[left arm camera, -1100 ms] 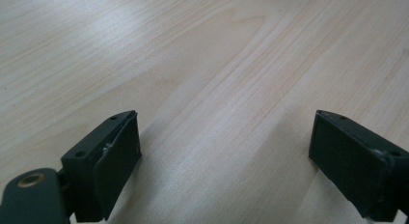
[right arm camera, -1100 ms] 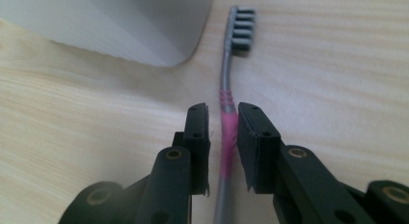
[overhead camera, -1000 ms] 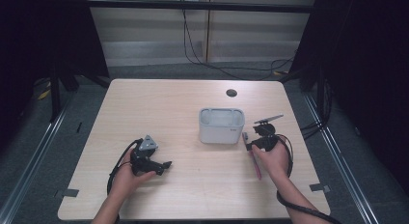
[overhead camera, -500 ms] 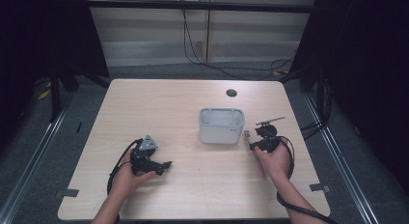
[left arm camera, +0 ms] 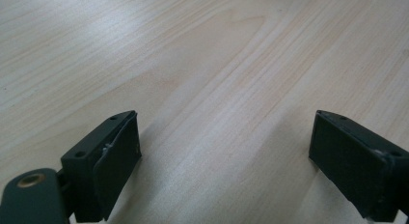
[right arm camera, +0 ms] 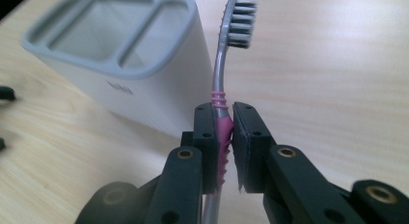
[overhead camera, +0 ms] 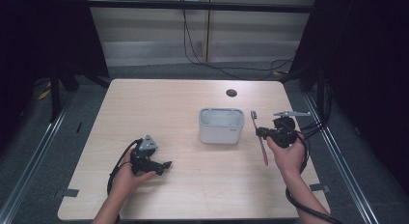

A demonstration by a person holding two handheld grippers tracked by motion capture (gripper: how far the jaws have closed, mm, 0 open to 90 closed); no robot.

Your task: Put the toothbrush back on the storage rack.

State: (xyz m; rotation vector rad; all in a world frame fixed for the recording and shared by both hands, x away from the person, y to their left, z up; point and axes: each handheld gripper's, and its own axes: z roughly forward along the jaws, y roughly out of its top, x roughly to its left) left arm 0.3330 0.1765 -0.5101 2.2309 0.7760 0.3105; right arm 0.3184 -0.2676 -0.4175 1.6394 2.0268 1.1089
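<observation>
Toothbrush (overhead camera: pixel 259 137), pink-handled with a grey neck and bristle head, is being held off the table by the right gripper (overhead camera: pixel 260 133), whose two black jaws are clamped tight on the ribbed pink part of the handle (right arm camera: pixel 223 137). In the high view the brush is lying nearly level, its bristle end pointing away from the person and its tail end pointing back toward the person's right hand (overhead camera: pixel 288 154). It is sitting just beside the right wall of a white holder (overhead camera: pixel 221 125) with open slots in its grey-rimmed top, standing near the middle of a light wooden table (overhead camera: pixel 159 108). In the right gripper view the bristles (right arm camera: pixel 241 23) are rising past the holder's near corner (right arm camera: pixel 181 21), close to it but apart.

The left gripper (overhead camera: pixel 164 165) is resting low over the table well apart from the holder, its jaws spread wide with nothing between them, bare wood showing in the gap (left arm camera: pixel 226 151).

Judging the risks: the brush is gripped on a narrow stretch, so it could be swivelling in the jaws if the head knocks the holder's rim. The holder looks light and nothing is steadying it, so a sideways nudge could be tipping or sliding it. A slot could also be missed if the brush is not turned upright first.
</observation>
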